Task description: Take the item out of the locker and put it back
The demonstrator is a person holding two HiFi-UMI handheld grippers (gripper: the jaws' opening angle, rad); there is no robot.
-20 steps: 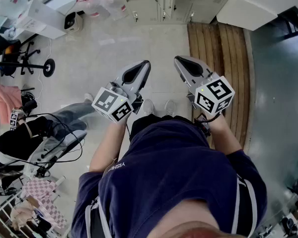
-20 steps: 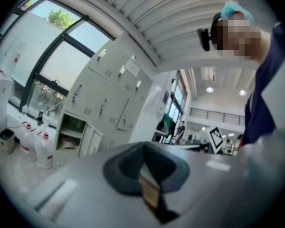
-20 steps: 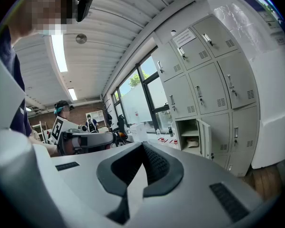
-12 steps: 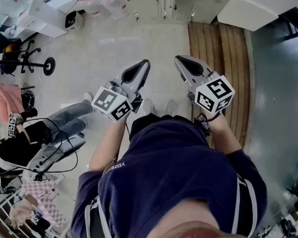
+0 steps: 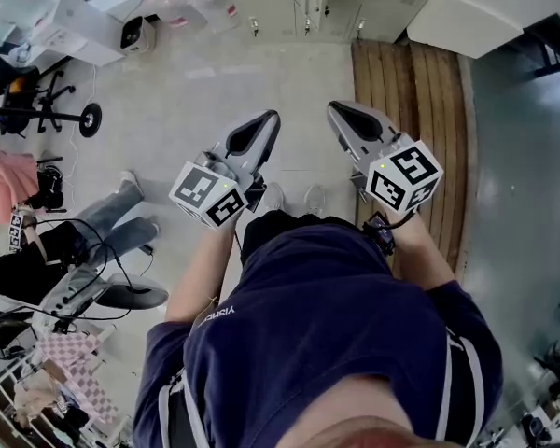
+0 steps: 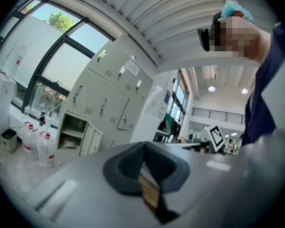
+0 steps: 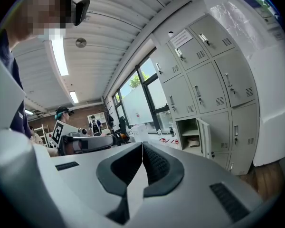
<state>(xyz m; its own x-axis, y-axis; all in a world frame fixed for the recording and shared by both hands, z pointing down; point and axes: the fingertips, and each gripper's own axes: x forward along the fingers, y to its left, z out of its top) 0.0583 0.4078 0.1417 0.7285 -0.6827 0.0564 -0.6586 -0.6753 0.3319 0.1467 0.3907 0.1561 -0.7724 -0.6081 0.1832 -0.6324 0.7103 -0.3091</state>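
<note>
**Holding both grippers closed and empty, far from the lockers**

Two grippers are held in front of the body of a person in a dark blue shirt (image 5: 327, 315), above a pale floor (image 5: 215, 91). The left gripper (image 5: 273, 118) is seen with its jaws pressed together, and nothing is gripped between them. The right gripper (image 5: 334, 110) is closed in the same way, its ribbed pads meeting along one line, and it is also empty. The two tips are pointed to the far side and are kept apart from each other.

A row of grey lockers (image 5: 392, 7) is found at the far edge of the room, well apart from both grippers. One low compartment (image 7: 195, 136) is seen with its door open. A small pale item (image 7: 193, 142) is lying inside on a shelf; what it is cannot be told.

A wooden platform (image 5: 420, 110) is laid on the right before the lockers. Bottles with red caps (image 5: 182, 3) are placed at the far left.
</note>
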